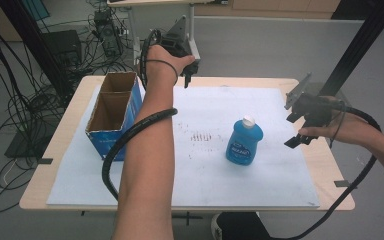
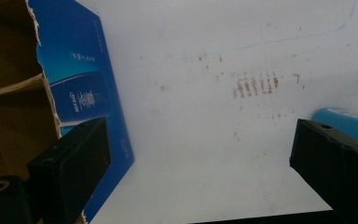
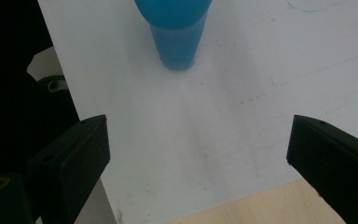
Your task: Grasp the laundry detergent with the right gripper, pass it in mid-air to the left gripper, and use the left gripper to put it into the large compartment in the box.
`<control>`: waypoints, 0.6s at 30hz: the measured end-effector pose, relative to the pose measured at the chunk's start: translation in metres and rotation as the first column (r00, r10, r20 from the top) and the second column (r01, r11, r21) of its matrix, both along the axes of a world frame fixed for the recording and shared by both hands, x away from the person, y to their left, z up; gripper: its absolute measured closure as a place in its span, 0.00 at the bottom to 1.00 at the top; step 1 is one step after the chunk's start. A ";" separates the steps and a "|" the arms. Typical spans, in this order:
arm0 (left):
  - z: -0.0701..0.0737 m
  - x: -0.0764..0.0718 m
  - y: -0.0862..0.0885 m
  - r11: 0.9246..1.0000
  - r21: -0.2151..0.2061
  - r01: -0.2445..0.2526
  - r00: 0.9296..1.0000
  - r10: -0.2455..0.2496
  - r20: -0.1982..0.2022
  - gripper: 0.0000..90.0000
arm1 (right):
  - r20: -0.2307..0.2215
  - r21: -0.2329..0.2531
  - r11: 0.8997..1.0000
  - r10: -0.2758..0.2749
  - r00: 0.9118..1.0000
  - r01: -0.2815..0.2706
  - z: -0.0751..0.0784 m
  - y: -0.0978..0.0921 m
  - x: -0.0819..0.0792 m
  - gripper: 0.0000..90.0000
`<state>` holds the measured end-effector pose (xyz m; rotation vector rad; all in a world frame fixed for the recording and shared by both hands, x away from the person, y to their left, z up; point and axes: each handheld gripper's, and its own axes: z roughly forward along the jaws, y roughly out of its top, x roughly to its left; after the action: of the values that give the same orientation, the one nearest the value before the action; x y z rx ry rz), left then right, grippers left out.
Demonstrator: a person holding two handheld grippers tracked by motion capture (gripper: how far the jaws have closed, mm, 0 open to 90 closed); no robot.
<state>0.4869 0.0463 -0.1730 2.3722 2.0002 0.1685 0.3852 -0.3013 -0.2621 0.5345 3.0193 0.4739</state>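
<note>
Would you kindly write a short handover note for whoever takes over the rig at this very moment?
Left claw: open, holding nothing, raised over the far edge of the table beside the box.
Right claw: open, holding nothing, at the right side of the white sheet, aimed toward the bottle.
Blue bottle: upright on the sheet, right of centre, white cap on, untouched.
Blue cardboard box: on the left, open at the top, two compartments, nothing visible inside.
Done: nothing visibly grasped or moved.
Left: probably grasp the bottle with the right claw and place it in the box.

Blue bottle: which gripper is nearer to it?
Right. The right gripper, jaws open, hovers just beside the blue bottle; the left gripper is at the table's far edge, beyond it.
</note>
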 end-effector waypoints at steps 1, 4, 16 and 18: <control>0.000 0.000 0.000 1.000 0.000 0.000 1.000 0.000 0.002 0.06 | -0.002 0.003 1.000 -0.004 1.000 0.004 -0.003 0.000 0.000 0.07; -0.001 0.001 0.001 1.000 -0.001 -0.002 1.000 0.002 0.001 0.06 | -0.004 0.007 1.000 -0.007 1.000 0.007 -0.009 0.000 -0.001 0.07; -0.005 0.001 0.003 1.000 0.002 0.001 1.000 -0.001 -0.002 0.06 | 0.028 0.103 0.993 -0.066 0.997 0.063 -0.041 -0.001 -0.003 0.06; -0.005 0.001 0.002 1.000 0.002 0.001 1.000 -0.001 -0.003 0.06 | 0.030 0.107 0.992 -0.069 0.997 0.065 -0.043 0.000 -0.003 0.06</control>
<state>0.4875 0.0486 -0.1776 2.3765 2.0007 0.1679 0.3822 -0.3018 -0.3051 0.6250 2.9457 0.6350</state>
